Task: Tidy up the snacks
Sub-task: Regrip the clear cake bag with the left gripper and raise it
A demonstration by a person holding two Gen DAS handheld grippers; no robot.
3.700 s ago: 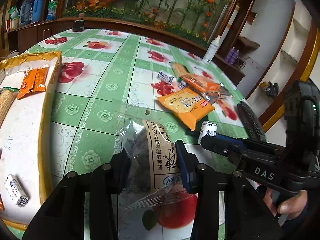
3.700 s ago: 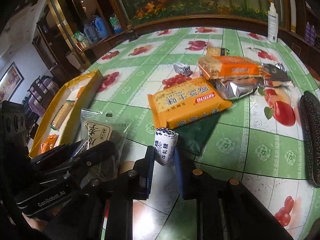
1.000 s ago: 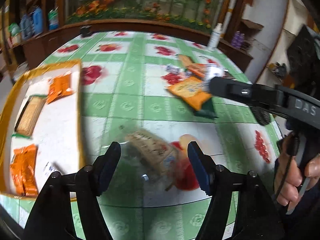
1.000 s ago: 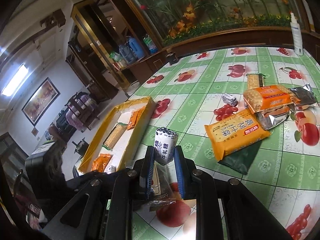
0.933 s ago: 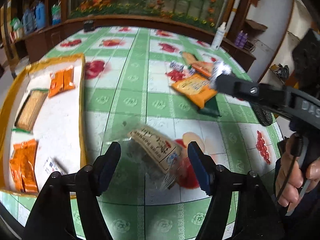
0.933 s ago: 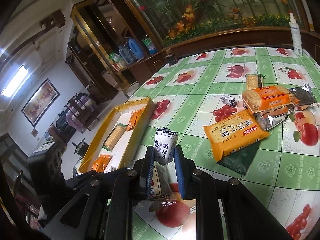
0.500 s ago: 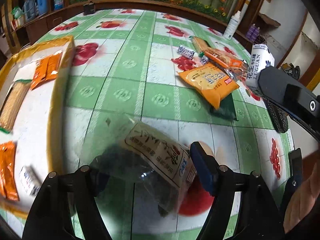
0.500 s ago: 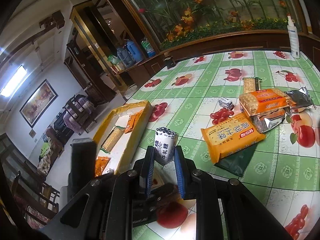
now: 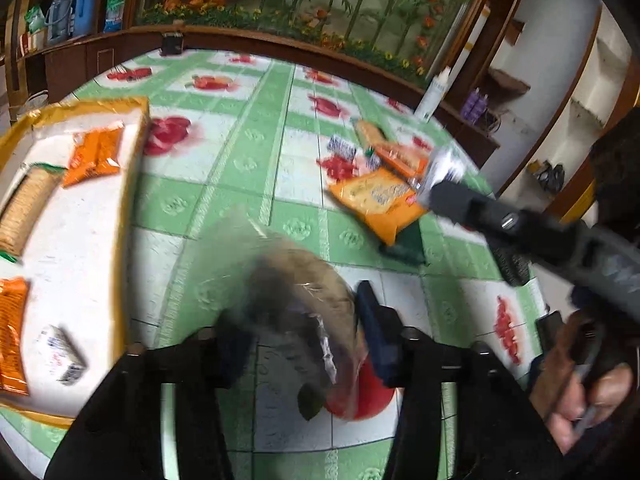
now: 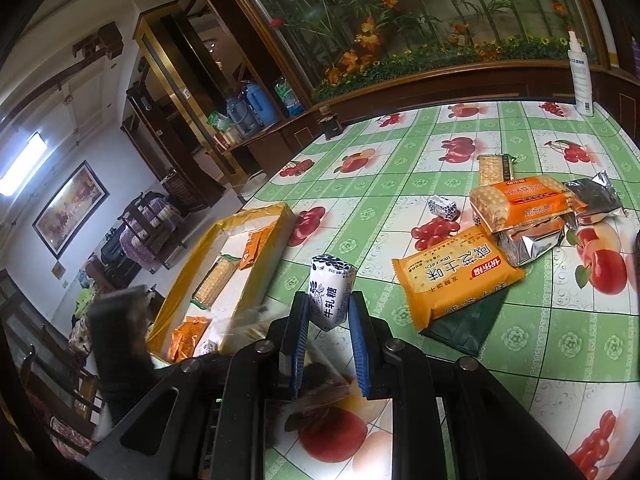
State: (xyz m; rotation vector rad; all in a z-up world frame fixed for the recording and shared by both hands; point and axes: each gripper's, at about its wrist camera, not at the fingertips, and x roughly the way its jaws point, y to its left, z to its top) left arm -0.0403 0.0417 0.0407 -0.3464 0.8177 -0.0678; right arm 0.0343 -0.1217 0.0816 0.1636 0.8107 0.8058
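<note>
Left gripper [image 9: 304,336] over a clear snack bag [image 9: 288,280] with dark contents, just beside the yellow-rimmed tray [image 9: 132,216], on the tray's pile side, resting on the green fruit-print tablecloth [image 9: 240,160]. Jaws closing, bag between the blue pads; view blurred, so firm pad contact not confirmed. Right gripper [image 10: 327,312] pinching a small white wrapped candy [image 10: 330,296], held upright above the cloth between tray and pile.

In the tray: orange packets [image 9: 94,154], a cracker sleeve [image 9: 22,208], a small white candy [image 9: 60,354]. Well apart from the tray, across the cloth: an orange biscuit pack [image 10: 456,276] lying on a dark green pouch [image 10: 464,324], an orange cracker pack [image 10: 520,200] on a silver foil bag [image 10: 532,240], a second white candy [image 10: 442,206].

Handling, judged: clear bag light, soft, crinkly, its film slippery and free to fold or slide under the pads; contents probably loose and shifting, possibly crushable. Best hold across the filled middle, where bulk gives the pads something to bite on, or on the flat sealed end nearest the tray-side jaw; thin empty film alone likely to slip out. Candy small, stiff enough, already secure at mid-body. Both apparently bound for the tray.
</note>
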